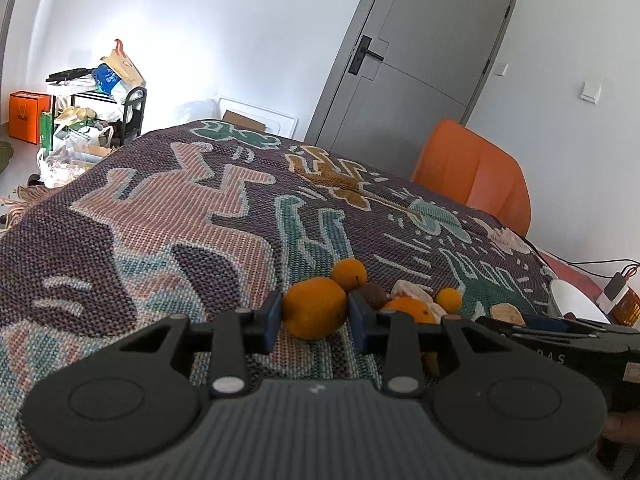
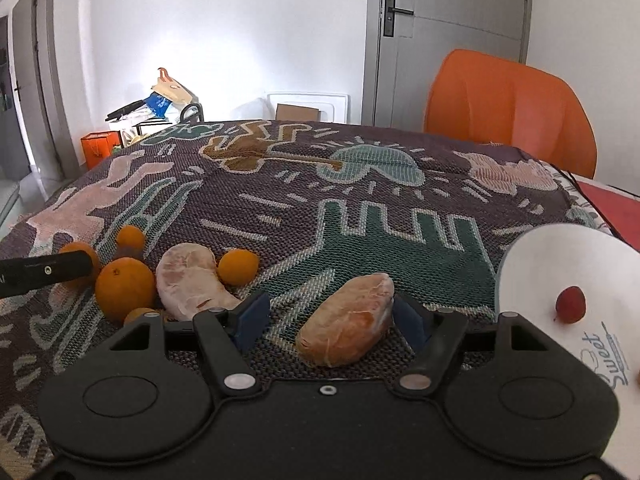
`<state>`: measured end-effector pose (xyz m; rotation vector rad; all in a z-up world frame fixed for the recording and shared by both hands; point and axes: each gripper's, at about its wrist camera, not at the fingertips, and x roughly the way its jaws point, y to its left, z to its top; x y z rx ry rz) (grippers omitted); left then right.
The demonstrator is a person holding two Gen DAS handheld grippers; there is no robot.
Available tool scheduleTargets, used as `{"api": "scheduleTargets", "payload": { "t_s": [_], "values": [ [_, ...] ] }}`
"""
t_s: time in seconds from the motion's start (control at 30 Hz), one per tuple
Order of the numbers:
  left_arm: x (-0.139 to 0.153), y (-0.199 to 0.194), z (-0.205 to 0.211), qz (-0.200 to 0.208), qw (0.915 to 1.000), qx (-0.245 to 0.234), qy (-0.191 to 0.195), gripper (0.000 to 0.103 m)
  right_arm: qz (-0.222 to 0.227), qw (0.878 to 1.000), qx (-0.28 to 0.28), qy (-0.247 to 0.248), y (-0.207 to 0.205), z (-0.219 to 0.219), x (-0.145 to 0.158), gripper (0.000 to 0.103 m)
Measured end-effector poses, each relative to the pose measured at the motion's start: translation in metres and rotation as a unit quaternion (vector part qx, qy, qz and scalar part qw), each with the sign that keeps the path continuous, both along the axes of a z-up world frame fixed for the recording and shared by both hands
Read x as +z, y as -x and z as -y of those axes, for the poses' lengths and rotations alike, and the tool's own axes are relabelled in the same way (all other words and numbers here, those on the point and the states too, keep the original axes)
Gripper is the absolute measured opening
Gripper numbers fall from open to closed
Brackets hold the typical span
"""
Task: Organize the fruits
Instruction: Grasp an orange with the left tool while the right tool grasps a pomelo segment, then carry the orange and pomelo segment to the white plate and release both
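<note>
My left gripper (image 1: pixel 315 316) is shut on an orange (image 1: pixel 315 307), just above the patterned cloth. Behind it lie another orange (image 1: pixel 349 274), a brown fruit (image 1: pixel 375 295), an orange (image 1: pixel 412 307) and a small orange (image 1: pixel 449 299). My right gripper (image 2: pixel 330 318) is open around a peeled pomelo segment (image 2: pixel 348 336) that lies on the cloth between the pads without clear contact. A second pomelo segment (image 2: pixel 190 282) lies to its left, with oranges (image 2: pixel 124 288) (image 2: pixel 238 266) around it. A white bowl (image 2: pixel 560 256) at the right holds a small red fruit (image 2: pixel 571 305).
The table is covered by a woven patterned cloth (image 2: pixel 360 208). An orange chair (image 2: pixel 508 108) stands at the far right edge. The left gripper's black finger (image 2: pixel 44 270) reaches in from the left. Bags and a rack (image 1: pixel 96 108) stand by the far wall.
</note>
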<state>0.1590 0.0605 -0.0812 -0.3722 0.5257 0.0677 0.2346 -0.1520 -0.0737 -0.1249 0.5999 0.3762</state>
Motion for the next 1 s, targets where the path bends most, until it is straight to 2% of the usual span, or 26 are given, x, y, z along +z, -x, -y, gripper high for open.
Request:
{"api": "scheduleTargets", "payload": {
  "t_s": [0.17, 0.3, 0.33, 0.6, 0.97, 1.0],
  "values": [
    [0.001, 0.0, 0.001, -0.001, 1.0, 0.002, -0.003, 0.034, -0.002, 1.0, 0.006, -0.013, 0.001, 0.005, 0.003, 0.067],
    [0.002, 0.002, 0.001, -0.001, 0.9999, 0.01, -0.01, 0.034, -0.012, 1.0, -0.003, 0.008, 0.0, 0.008, 0.002, 0.049],
    [0.003, 0.002, 0.001, -0.002, 0.9999, 0.01, -0.011, 0.034, -0.011, 1.0, -0.003, 0.01, 0.001, 0.009, 0.001, 0.048],
    [0.007, 0.007, 0.001, 0.003, 0.9998, 0.01, -0.016, 0.034, 0.005, 0.999, -0.02, 0.046, 0.011, 0.006, 0.003, 0.047],
    [0.012, 0.01, -0.001, 0.009, 0.9998, 0.011, -0.013, 0.034, 0.005, 0.999, -0.015, 0.047, 0.003, -0.002, 0.001, 0.046],
    [0.013, 0.01, -0.001, 0.01, 0.9998, 0.012, -0.015, 0.034, 0.006, 0.999, -0.016, 0.047, 0.003, -0.002, 0.001, 0.042]
  ]
}}
